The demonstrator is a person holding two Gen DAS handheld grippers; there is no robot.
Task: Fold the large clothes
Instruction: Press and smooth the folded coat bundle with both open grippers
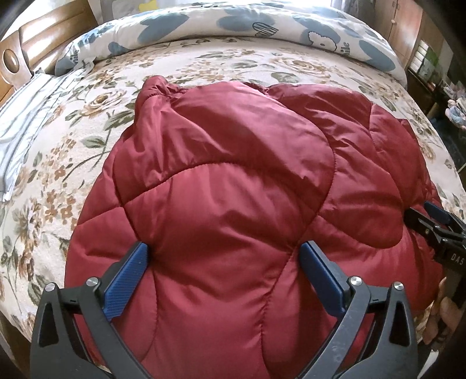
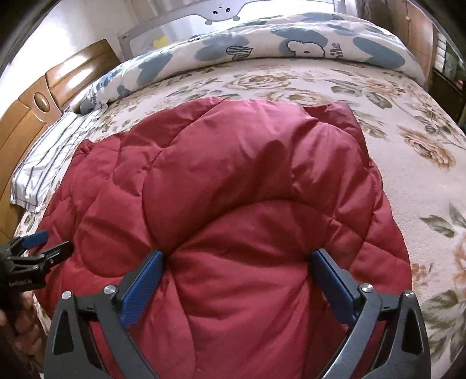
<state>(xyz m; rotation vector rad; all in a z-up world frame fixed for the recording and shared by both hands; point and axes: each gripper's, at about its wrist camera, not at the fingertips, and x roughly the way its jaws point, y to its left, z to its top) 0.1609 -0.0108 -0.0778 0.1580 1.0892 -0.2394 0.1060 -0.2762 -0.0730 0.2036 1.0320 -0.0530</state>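
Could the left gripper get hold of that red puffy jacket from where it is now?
Probably yes. The left gripper is wide open with its fingers straddling a bulge of the red jacket, and nothing lies between them.

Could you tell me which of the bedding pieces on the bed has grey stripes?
The white sheet bunched beside the wooden headboard; the others carry flowers or blue cartoon shapes.

Bright daylight from the far top of both views, blown out to white behind the blue-and-white cartoon-print quilt (image 1: 262, 26) and glaring off the glossy brown wooden headboard (image 2: 67, 75). Soft sheen and shallow shadows in the seams of the puffy dark-red quilted jacket (image 1: 233, 180), all fairly sharp. Heavy fisheye bowing, with black vignette and smeared detail at the corners.
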